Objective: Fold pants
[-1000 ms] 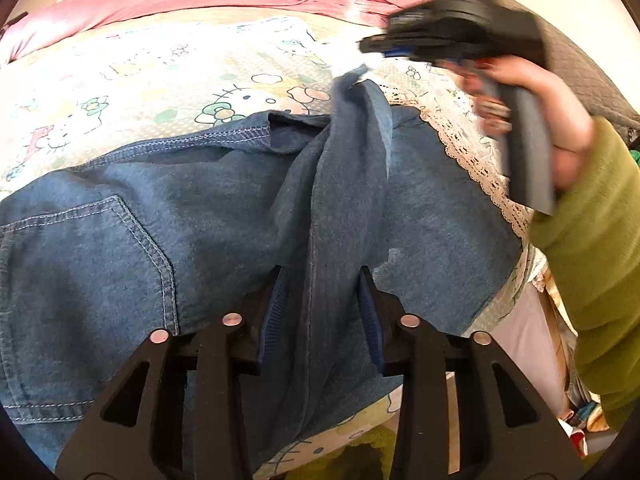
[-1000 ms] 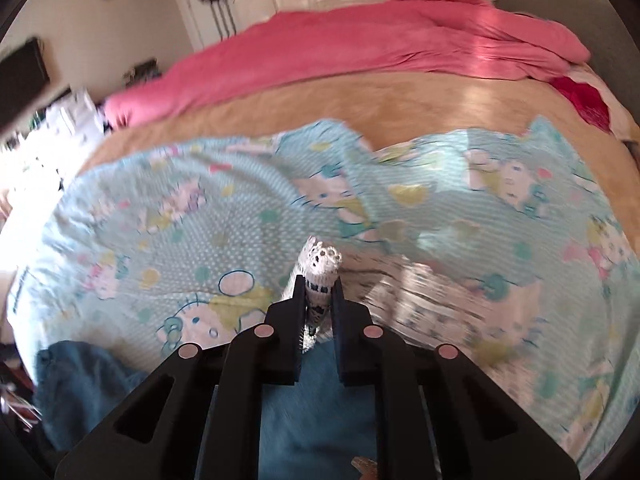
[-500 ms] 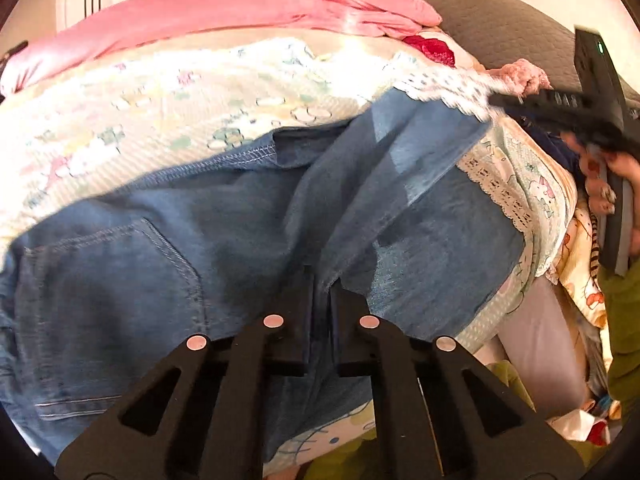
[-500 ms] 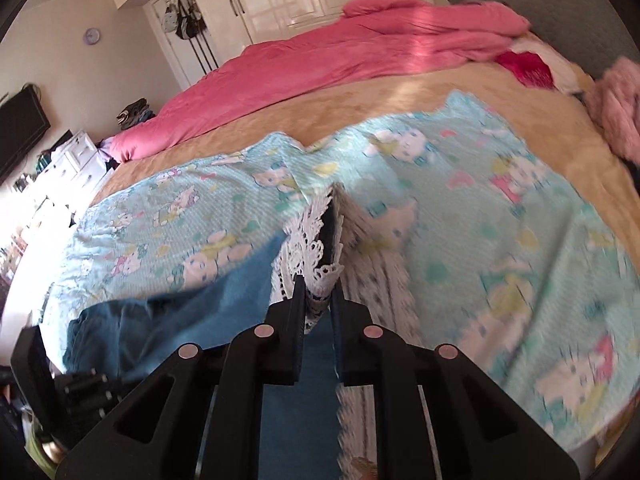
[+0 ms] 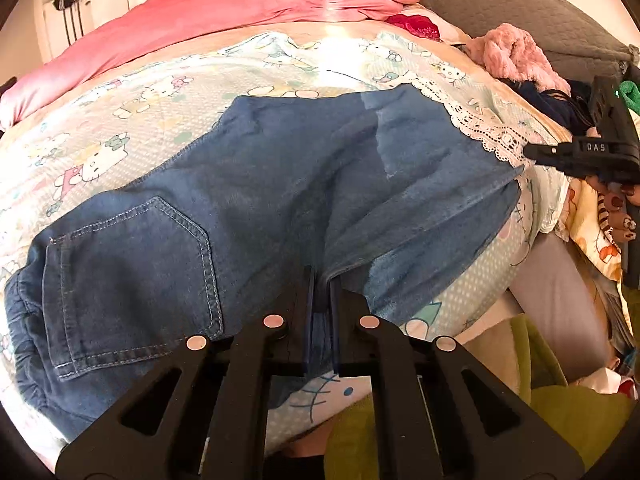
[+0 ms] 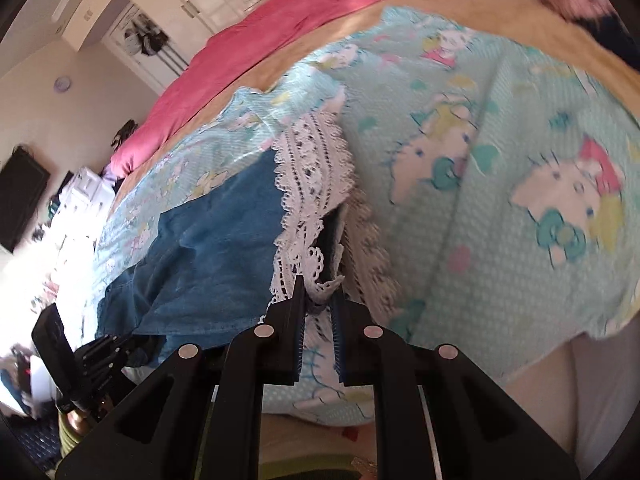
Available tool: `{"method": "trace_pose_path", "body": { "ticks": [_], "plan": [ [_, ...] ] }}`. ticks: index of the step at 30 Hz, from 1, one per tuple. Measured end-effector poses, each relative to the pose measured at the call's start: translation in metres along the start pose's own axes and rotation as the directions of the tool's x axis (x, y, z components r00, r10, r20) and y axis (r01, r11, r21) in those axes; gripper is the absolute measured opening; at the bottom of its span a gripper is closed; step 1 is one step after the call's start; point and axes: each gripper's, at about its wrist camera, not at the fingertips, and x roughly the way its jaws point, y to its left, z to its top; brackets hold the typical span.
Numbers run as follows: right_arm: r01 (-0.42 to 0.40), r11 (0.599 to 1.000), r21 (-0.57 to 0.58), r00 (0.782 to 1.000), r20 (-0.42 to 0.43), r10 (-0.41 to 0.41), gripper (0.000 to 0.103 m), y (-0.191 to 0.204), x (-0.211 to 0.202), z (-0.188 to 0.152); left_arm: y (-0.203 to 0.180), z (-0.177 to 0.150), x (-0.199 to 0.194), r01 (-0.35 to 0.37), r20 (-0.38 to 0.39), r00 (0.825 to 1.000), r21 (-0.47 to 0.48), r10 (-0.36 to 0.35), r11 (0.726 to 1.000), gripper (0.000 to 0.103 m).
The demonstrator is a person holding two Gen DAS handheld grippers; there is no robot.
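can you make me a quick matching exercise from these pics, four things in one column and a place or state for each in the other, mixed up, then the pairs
Things
1. left gripper
2. right gripper
3. back pocket
4. pink blanket

Places or states
A. bunched along the far side of the bed
B. shut on the lace hem of the pants
C. shut on a denim edge at the near side of the pants
D. stitched on the pants, lying toward the left in the left wrist view

Pairs: 1-C, 2-B, 3-D, 4-A
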Motion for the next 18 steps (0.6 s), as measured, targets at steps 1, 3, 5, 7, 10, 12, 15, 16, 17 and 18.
{"method": "trace_pose_path", "body": {
  "ticks": [1,3,5,7,10,12,15,16,17,18],
  "plan": [
    [0.001,1.000,0.002,1.000,0.002,-0.001,0.011,-0.002,-0.002,-0.002,-0.003,0.000,0.000,0.002,-0.001,1.000,0.008,-0.002,1.000,0.002],
    [0.003,1.000,-0.006,1.000,0.003,-0.003,0.011,-0.003,-0.004,-0.001,-0.006,-0.001,0.001,-0.003,-0.006,1.000,0.026,0.004,1.000,0.002],
    [0.014,1.000,-0.001,1.000,0.004,-0.014,0.011,-0.006,-0.005,-0.002,-0.010,-0.002,0.002,-0.002,-0.011,1.000,0.039,0.002,0.999,0.002],
    [0.028,1.000,-0.002,1.000,0.007,-0.028,0.011,-0.009,-0.003,-0.002,-0.014,-0.004,0.004,-0.003,-0.020,1.000,0.057,0.004,0.998,0.002],
    [0.059,0.998,0.004,0.998,-0.001,-0.059,0.013,-0.016,0.004,-0.003,-0.020,-0.006,0.007,-0.005,-0.032,0.999,0.080,0.008,0.997,0.002],
    [0.071,0.997,0.001,0.997,-0.004,-0.071,0.021,-0.018,0.004,-0.004,-0.021,-0.006,0.009,-0.011,-0.037,0.999,0.085,0.014,0.996,0.002],
    [0.186,0.974,-0.128,0.979,0.109,-0.172,0.026,0.003,-0.016,-0.003,-0.021,-0.007,0.009,-0.012,-0.036,0.999,0.082,0.015,0.997,0.002],
    [0.224,0.955,-0.195,0.967,0.164,-0.194,0.026,0.016,-0.023,-0.005,-0.021,-0.007,0.009,-0.012,-0.036,0.999,0.081,0.015,0.997,0.002],
    [0.246,0.934,-0.258,0.960,0.199,-0.198,0.029,0.028,-0.026,-0.007,-0.020,-0.007,0.009,-0.011,-0.035,0.999,0.080,0.013,0.997,0.002],
    [0.250,0.913,-0.322,0.958,0.216,-0.186,0.034,0.040,-0.026,-0.010,-0.020,-0.007,0.009,-0.010,-0.034,0.999,0.078,0.012,0.997,0.002]
  ]
}}
